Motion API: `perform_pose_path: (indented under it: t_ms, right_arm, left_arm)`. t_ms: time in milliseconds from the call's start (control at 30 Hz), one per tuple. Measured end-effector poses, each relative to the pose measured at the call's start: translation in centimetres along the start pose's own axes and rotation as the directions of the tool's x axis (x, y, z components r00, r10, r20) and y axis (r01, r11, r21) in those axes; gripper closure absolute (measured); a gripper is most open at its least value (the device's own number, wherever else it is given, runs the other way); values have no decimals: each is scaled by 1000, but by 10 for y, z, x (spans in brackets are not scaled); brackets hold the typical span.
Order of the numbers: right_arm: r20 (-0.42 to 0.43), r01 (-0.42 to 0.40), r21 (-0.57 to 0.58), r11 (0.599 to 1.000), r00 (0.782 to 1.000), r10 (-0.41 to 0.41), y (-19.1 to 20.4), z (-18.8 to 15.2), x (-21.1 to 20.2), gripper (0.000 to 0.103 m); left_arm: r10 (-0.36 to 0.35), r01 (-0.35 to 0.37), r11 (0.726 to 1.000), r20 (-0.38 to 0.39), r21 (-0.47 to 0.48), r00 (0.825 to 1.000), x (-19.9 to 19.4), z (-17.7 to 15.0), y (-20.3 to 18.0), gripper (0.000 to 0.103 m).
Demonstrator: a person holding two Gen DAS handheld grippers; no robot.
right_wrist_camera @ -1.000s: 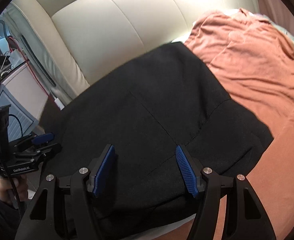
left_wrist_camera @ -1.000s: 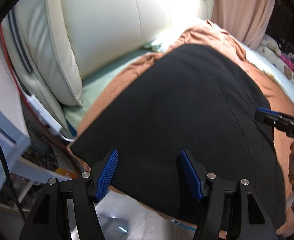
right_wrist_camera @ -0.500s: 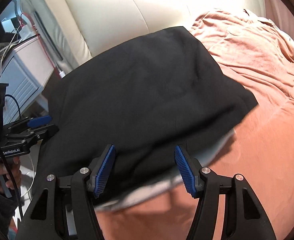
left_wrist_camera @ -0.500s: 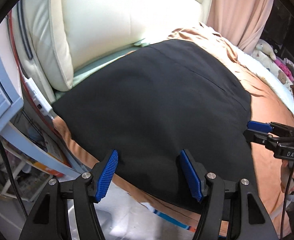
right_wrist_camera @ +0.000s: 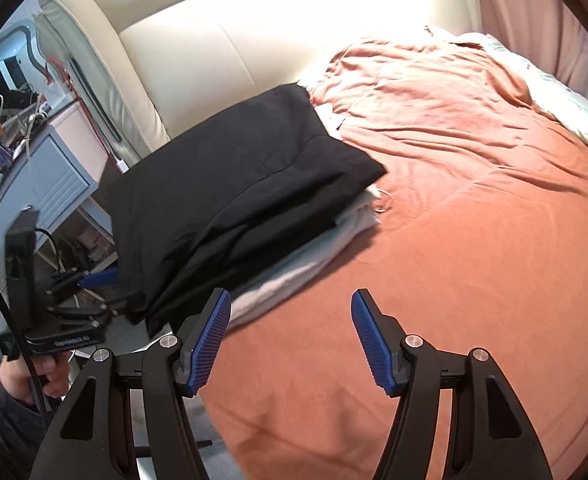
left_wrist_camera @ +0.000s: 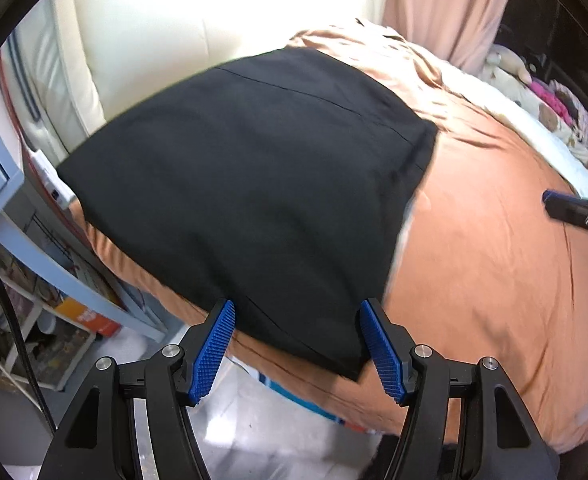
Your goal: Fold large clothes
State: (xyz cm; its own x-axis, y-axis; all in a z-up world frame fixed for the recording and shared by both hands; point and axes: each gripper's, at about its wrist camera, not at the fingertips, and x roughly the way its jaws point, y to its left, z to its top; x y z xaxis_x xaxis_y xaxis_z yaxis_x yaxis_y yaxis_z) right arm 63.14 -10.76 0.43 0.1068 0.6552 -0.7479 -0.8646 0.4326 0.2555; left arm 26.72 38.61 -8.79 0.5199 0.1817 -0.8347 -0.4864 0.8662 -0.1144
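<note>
Black, soft cloth: the folded garment (right_wrist_camera: pixel 246 184) lies on a paler folded piece (right_wrist_camera: pixel 314 256) at the near left corner of the orange bedspread (right_wrist_camera: pixel 474 240), below the cream headboard (right_wrist_camera: pixel 234 48). It looks light, limp and slightly slippery, best taken at a corner or along a folded edge. Its long axis seems to run from the bed's edge toward the headboard. Left gripper (left_wrist_camera: pixel 296 346) and right gripper (right_wrist_camera: pixel 286 342) both gape, holding nothing.

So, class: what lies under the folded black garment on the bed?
Under the black garment a pale folded cloth peeks out along its edge, resting on the orange bedsheet. How far that cloth extends underneath is covered.
</note>
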Motion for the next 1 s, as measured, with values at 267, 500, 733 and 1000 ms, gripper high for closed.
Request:
perform_pose_path:
  t_ms: [267,500,733,1000]
  right_arm:
    - [65,22,35,999,998,-24,-3,-32,-66,20]
    - [136,74,40,996,988,-79,5,-65,-128,0]
    - [196,95,78,992,975,-109,15,-107,-183,0]
    - [251,136,105,985,955,-159,31,-160,-244,0]
  left_arm:
    - [-42,42,999,52,-4,998,-46,-13,-30,37]
    - [-60,59,998,139,14,988,-94,-28,-56,6]
    - [-89,76,995,216,68,972,-140,-50,-87,0]
    - [-150,117,985,295,127,944,-194,-84,-111,0]
